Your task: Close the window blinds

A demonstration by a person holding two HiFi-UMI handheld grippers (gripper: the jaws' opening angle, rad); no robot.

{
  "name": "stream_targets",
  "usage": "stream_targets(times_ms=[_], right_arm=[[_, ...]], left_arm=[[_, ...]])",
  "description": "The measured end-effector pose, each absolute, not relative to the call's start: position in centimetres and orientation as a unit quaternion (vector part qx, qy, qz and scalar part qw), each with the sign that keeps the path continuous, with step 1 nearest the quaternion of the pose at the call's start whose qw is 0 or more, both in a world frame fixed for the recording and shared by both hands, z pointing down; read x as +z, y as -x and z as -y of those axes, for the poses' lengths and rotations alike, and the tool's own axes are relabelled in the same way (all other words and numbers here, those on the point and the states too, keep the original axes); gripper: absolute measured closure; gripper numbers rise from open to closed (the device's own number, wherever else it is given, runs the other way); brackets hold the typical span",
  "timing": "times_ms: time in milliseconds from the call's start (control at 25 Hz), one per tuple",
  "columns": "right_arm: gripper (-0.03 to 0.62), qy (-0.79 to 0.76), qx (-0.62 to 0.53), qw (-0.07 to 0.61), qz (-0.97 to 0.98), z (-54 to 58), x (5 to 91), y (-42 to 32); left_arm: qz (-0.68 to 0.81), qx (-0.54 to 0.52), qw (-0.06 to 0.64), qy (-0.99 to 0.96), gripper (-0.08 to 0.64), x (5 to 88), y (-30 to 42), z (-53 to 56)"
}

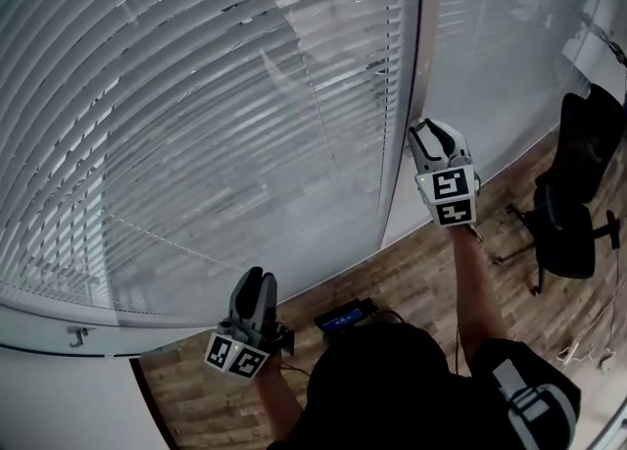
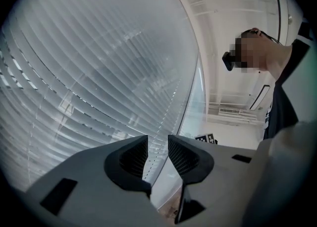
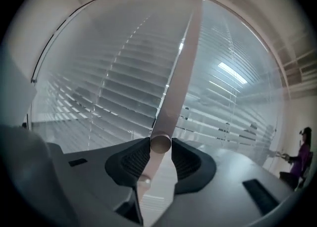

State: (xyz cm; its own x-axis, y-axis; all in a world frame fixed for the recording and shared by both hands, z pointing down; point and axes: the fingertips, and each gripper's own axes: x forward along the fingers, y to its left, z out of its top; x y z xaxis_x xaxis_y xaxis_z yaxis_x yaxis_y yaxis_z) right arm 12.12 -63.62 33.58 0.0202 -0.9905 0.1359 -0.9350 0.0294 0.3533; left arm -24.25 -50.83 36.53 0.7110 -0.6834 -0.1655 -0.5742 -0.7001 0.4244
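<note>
Pale horizontal window blinds [image 1: 196,95] cover the glass ahead, their slats tilted with light showing between them. In the right gripper view a white tilt wand [image 3: 179,68] hangs down in front of the blinds [image 3: 109,82]. Its round lower end sits between the pads of my right gripper [image 3: 160,143], which is shut on it. In the head view the right gripper [image 1: 428,130] is raised beside the dark window post [image 1: 409,66]. My left gripper [image 1: 257,279] is held lower and to the left. It stands open with nothing between its jaws [image 2: 157,141] and points up at the blinds [image 2: 89,63].
A black office chair [image 1: 573,203] stands on the wooden floor at the right. A dark device with a blue screen [image 1: 343,318] lies on the floor near the glass. A white ledge [image 1: 59,345] runs under the left blinds. Another person [image 3: 302,152] stands far off at the right.
</note>
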Motion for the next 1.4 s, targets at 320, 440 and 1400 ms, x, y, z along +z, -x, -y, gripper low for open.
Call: stream_targets(times_ms=[320,440,1400], right_arm=[[0.462,-0.646,0.186,-0.107,0.733,63.9,34.3,-13.1],[0.463,-0.572,0.299,-0.248,0.722,64.1,34.1,-13.1],[0.463,-0.571,0.272,-0.215,0.744,64.1,34.1,-12.9]], left_arm=[[0.346,-0.157,0.175,-0.908,0.439,36.5,24.3,50.9],[0.344,-0.156,0.175,-0.910,0.439,36.5,24.0,50.9],[0.342,-0.153,0.174,-0.911,0.439,36.4,23.6,50.5]])
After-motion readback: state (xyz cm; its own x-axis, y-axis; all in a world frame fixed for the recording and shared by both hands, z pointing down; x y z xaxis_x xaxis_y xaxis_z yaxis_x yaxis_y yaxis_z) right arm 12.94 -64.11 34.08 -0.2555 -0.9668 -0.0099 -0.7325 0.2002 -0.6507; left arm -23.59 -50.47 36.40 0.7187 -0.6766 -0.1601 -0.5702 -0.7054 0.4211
